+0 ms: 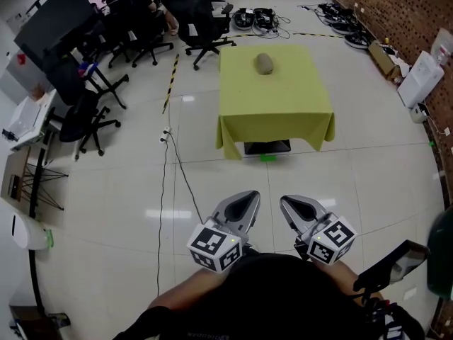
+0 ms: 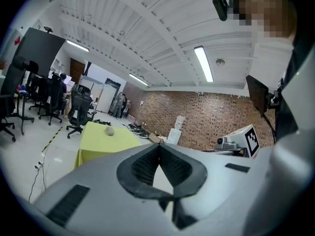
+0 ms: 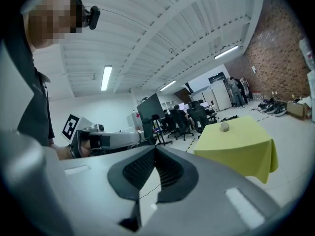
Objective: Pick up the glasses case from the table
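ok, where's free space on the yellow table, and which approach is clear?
The yellow-green cloth-covered table is bare except the grey oval glasses case toward its far edge: whole near half free, plus strips either side of it. The white tiled floor in front is open. Crowded: black office chairs far left, black cable left of the table.

Lighting is reading bright and even in all three views. Overhead, ceiling strip lights (image 2: 203,63) are supplying the light, and a further strip (image 3: 107,77) is glowing clipped white. The glossy floor (image 1: 127,190) is throwing back pale glare patches to the left of the table (image 1: 283,98), which is casting only a soft, short shadow at its near foot. Both gripper views are bending straight lines at the edges and darkening to black corners. The left gripper (image 2: 158,149) and right gripper (image 3: 155,149) are rendering soft, close to the lens, while far objects are resolving sharply.
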{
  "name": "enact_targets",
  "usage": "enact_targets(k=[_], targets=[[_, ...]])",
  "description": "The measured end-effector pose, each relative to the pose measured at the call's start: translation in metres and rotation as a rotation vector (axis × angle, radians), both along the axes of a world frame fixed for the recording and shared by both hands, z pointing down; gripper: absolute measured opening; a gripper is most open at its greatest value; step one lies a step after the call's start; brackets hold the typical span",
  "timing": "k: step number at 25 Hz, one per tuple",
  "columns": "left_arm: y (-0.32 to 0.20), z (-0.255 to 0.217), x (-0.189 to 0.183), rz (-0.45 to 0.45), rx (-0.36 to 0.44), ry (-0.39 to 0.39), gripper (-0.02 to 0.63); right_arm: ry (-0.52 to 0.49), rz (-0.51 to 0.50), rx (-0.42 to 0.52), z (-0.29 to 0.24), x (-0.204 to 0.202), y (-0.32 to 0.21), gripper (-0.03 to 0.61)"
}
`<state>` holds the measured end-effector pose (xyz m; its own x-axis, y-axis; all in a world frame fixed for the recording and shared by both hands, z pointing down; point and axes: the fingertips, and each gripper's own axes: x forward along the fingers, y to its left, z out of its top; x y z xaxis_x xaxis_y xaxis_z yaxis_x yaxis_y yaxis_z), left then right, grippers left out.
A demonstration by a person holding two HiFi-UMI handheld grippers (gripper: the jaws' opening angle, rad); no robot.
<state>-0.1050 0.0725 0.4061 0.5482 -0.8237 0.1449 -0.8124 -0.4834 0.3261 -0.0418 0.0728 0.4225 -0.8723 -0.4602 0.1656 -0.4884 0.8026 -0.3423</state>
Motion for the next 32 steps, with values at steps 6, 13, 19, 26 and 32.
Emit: enact_targets(k=[6,13,19,26,32], targets=[[-0.023,0.005,-0.018,0.027,0.003,0.016,0.005,0.022,0.020,0.003,0.005,-0.021,-0.019,0.003],[-0.037,0.008,-0.015,0.062,0.000,0.035,0.005,0.033,0.068,-0.003,0.008,-0.016,-0.031,0.003],[-0.043,0.015,-0.002,0.098,-0.022,0.030,0.005,0.026,0.100,-0.022,0.015,-0.004,-0.038,0.003],[-0.066,0.017,0.006,0.077,-0.023,0.017,0.005,0.011,0.079,-0.032,0.020,0.003,-0.061,0.003],[-0.093,0.017,0.016,0.051,-0.020,0.013,0.005,0.011,0.047,-0.023,0.018,0.011,-0.090,0.003]])
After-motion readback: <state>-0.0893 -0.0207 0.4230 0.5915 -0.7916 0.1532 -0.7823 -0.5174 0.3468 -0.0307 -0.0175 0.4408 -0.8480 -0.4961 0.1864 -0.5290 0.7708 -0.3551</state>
